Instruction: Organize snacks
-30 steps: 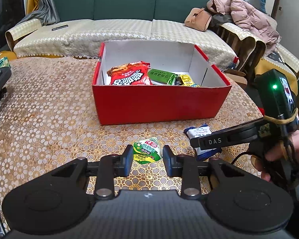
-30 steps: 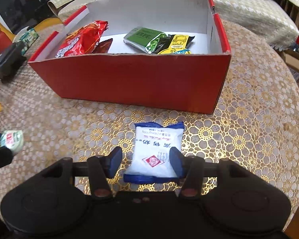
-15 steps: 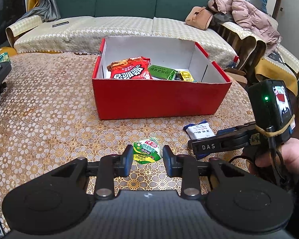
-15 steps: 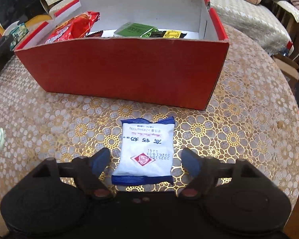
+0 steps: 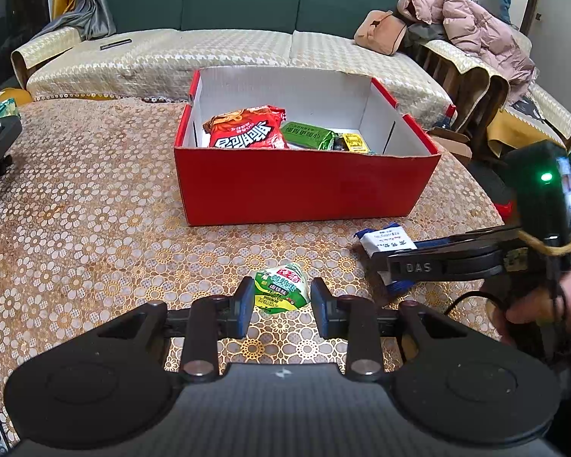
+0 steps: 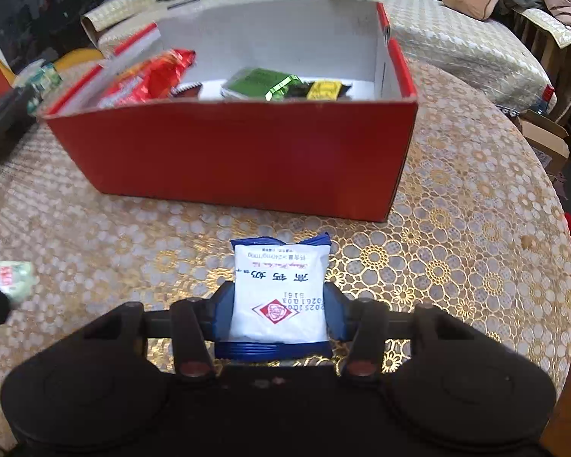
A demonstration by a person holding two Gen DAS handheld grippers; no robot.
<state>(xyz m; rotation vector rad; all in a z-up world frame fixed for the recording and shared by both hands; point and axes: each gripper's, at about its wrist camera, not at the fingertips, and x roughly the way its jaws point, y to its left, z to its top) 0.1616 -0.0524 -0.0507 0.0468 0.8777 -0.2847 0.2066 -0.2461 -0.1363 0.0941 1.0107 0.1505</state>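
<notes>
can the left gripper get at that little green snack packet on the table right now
Probably yes. The green packet lies flat on the tablecloth between the left gripper fingers, pads apart from it, nothing covering it. The right gripper, closed on the white packet, sits off to the side.

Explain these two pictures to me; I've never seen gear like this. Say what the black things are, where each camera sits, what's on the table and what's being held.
No robot here: a person carries a hand-held gripper in each hand, each with a camera looking along its fingers. One picture comes from the left hand-held gripper, the other from the right hand-held gripper. On the patterned table stands a red box already holding snack packets. The right one has just closed on a white and blue packet and grips its sides. The left brackets a green packet; it seems pinched, though only one pad clearly touches.
</notes>
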